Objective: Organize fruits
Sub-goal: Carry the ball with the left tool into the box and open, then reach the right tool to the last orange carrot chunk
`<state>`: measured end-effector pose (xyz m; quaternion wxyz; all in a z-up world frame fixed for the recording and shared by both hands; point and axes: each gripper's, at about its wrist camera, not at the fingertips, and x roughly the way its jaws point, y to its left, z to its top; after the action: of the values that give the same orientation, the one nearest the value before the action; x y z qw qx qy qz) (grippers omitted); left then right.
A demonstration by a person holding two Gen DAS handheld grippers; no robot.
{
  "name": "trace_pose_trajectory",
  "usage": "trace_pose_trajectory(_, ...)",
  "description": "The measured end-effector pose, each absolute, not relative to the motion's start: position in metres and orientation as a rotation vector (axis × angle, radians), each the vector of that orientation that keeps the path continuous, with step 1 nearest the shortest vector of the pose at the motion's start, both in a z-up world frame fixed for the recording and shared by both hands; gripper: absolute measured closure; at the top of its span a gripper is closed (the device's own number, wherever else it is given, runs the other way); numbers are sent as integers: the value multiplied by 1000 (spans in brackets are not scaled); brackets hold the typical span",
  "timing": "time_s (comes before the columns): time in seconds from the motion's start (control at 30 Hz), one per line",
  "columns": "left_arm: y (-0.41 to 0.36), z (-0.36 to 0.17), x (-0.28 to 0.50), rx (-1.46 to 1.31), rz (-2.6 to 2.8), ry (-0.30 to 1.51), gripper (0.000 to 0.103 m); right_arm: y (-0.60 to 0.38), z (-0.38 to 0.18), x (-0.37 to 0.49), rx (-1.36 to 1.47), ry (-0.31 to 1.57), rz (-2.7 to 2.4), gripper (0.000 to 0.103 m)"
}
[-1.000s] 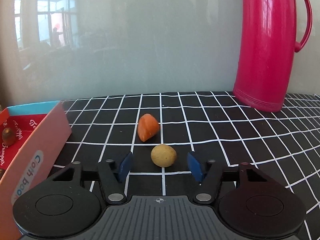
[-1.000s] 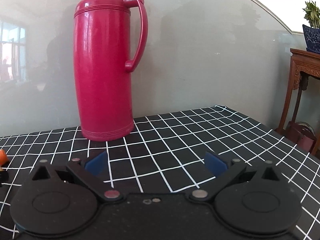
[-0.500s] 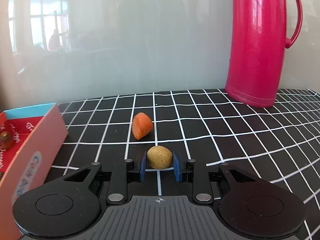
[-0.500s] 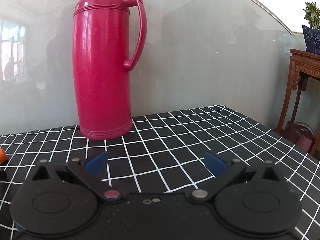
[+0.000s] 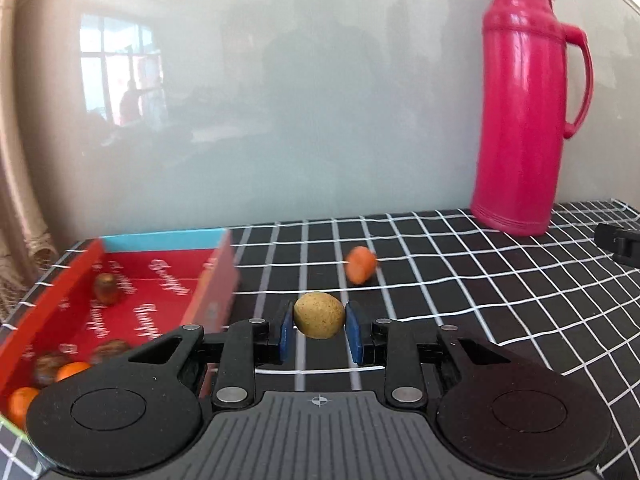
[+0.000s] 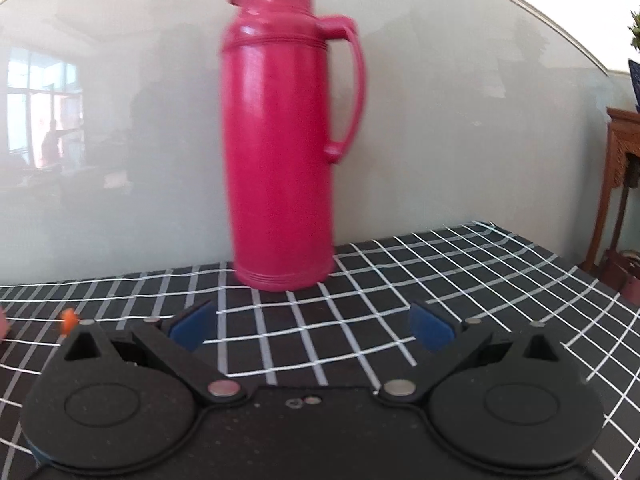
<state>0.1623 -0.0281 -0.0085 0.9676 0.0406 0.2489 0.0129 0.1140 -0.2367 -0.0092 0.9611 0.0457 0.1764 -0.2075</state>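
Gripping the yellow fruit (image 5: pixel 319 315), the left hand-held gripper (image 5: pixel 319 330) has lifted it; the right (image 6: pixel 311 326) stays spread.

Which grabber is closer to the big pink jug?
The right one. The right gripper faces the jug straight ahead, open and holding nothing. The left gripper sits farther off, with the jug away to its right, and grips a yellow fruit.

From the left tongs (image 5: pixel 319 336), the red box's wall (image 5: pixel 218 280) blocks ten o'clock, an orange fruit piece (image 5: pixel 361 263) sits at one o'clock, and open checkered worktop (image 5: pixel 460 280) lies between them and the pink thermos (image 5: pixel 520 120).
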Motion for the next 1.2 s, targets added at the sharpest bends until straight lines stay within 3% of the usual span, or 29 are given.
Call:
trace_pose_trajectory(0.8,117,0,126,13,235,501,74,-130,0,130,0,358,-303,0)
trace_pose_trajectory(0.83,119,1,125,10,232,503,67,-127,0,130,-1,358,-300,0)
trace_pose_trajectory(0.93,122,2,120,26,265,473,23,-121,-1,131,-8,360,-291,0)
trace_pose_trajectory(1.2,117,5,117,46,265,455,21,-118,-3,131,-17,362,-284,0)
